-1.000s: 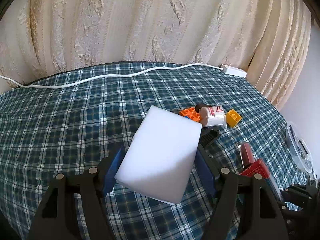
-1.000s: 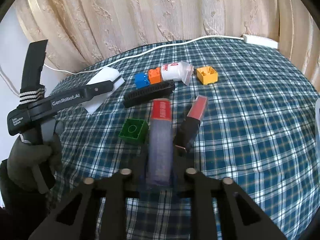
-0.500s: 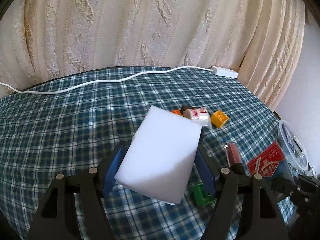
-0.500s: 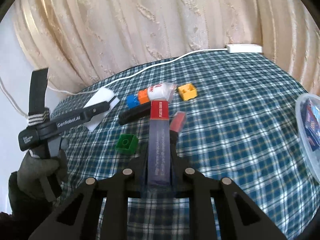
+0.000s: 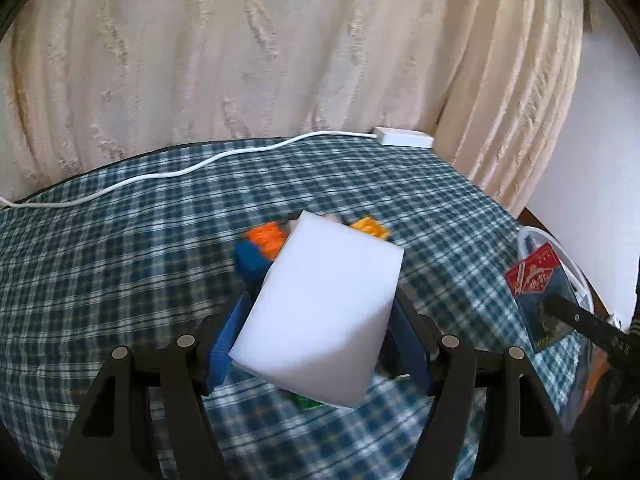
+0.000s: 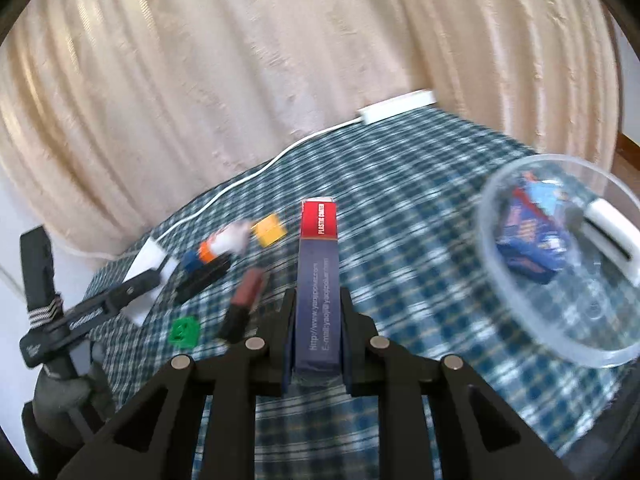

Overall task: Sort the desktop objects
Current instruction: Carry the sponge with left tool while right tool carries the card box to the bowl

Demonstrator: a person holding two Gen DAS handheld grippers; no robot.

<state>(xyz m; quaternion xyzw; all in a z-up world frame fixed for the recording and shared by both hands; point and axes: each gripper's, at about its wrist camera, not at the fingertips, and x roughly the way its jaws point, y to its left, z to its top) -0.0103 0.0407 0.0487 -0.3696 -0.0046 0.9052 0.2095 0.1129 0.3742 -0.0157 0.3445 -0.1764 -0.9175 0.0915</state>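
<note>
Both grippers, left (image 5: 320, 344) and right (image 6: 316, 332), are raised with fingers clamped (each loaded).

Home room: cream embossed curtains (image 5: 280, 60), checked tablecloth (image 5: 100, 260), white power strip (image 5: 404, 138), toy bricks (image 5: 266, 236).

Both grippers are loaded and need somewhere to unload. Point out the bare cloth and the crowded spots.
Bare plaid tablecloth runs between the yellow block and the clear bowl, back to the white cable. It is also bare left of the blue block. The cluster of blocks, the black comb and the lipstick is crowded.
</note>
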